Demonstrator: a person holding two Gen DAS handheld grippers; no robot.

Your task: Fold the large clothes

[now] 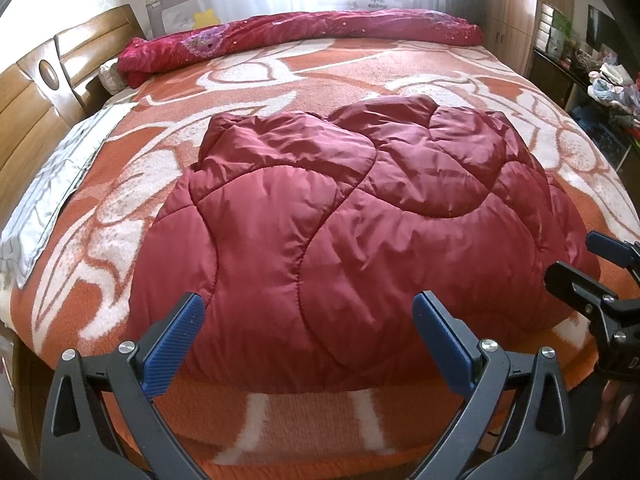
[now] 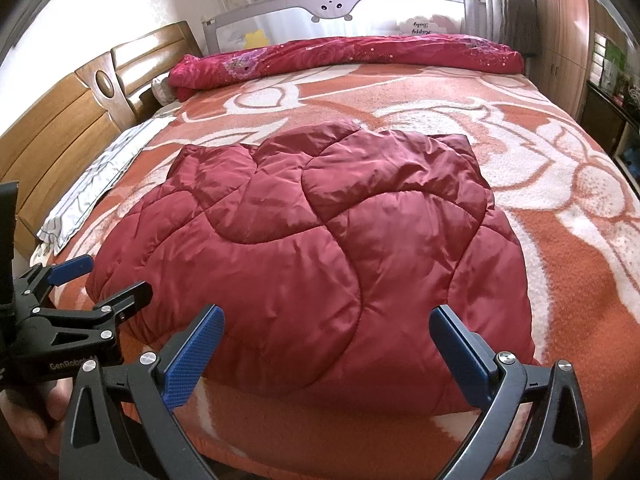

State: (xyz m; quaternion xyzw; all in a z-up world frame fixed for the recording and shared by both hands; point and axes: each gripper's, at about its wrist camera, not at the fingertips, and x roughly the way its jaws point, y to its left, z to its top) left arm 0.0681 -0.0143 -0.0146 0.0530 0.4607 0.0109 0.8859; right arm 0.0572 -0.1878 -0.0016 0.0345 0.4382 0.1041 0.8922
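Red and puffy, the shiny quilted padded coat (image 1: pixel 340 236) lies folded near the front edge of the orange-and-white flowery blanket (image 1: pixel 360 72), probably so both hands can reach it. From the left wrist, the left gripper (image 1: pixel 308 344) is spread wide, holding nothing, just before the coat.

From the right wrist, the right gripper (image 2: pixel 328 356) is spread wide too, empty.

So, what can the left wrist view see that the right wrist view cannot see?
Only the left wrist view shows the cluttered shelf at the right edge. Only the right wrist view shows the coat rack by the window. Both share the dark red quilted jacket on the orange blanket, the rolled red quilt, and the open left gripper and right gripper.
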